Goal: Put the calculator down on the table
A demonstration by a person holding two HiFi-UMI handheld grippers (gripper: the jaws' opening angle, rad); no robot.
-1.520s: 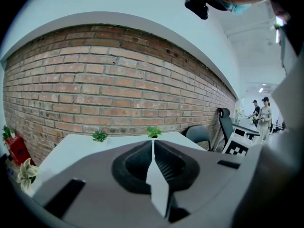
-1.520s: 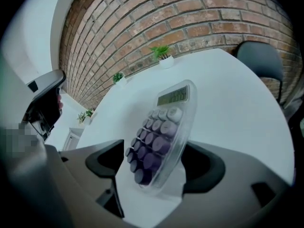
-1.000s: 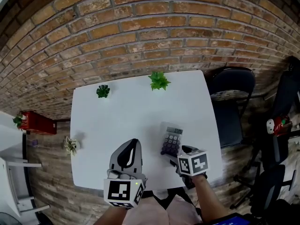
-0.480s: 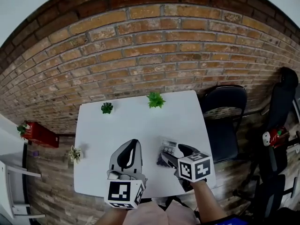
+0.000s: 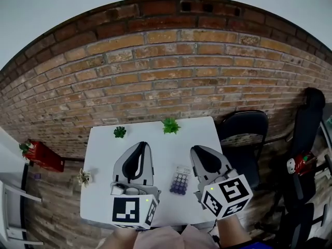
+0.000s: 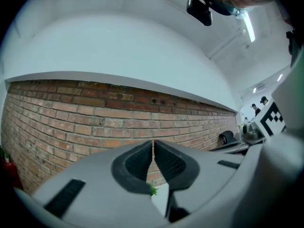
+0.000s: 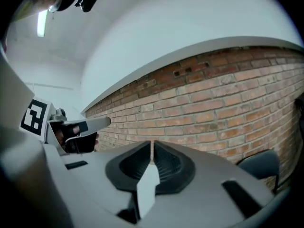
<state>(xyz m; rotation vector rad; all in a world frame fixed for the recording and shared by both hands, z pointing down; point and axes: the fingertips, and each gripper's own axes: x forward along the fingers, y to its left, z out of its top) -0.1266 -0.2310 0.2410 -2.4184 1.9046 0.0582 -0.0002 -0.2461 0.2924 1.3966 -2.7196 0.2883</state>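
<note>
Calculator [image 5: 179,182] on table [image 5: 101,160], seemingly left of right gripper [image 5: 198,150], empty jaws closing.

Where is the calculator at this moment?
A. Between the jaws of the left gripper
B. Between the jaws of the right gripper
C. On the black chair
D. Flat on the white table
D: the calculator lies flat on the table, with nothing holding it.

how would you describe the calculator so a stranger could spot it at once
Find the white table in front of the brick wall. Near its front edge, right of middle, lies the calculator. It is the only flat thing with rows of dark keys; its neighbours are small green plants at the far edge.
</note>
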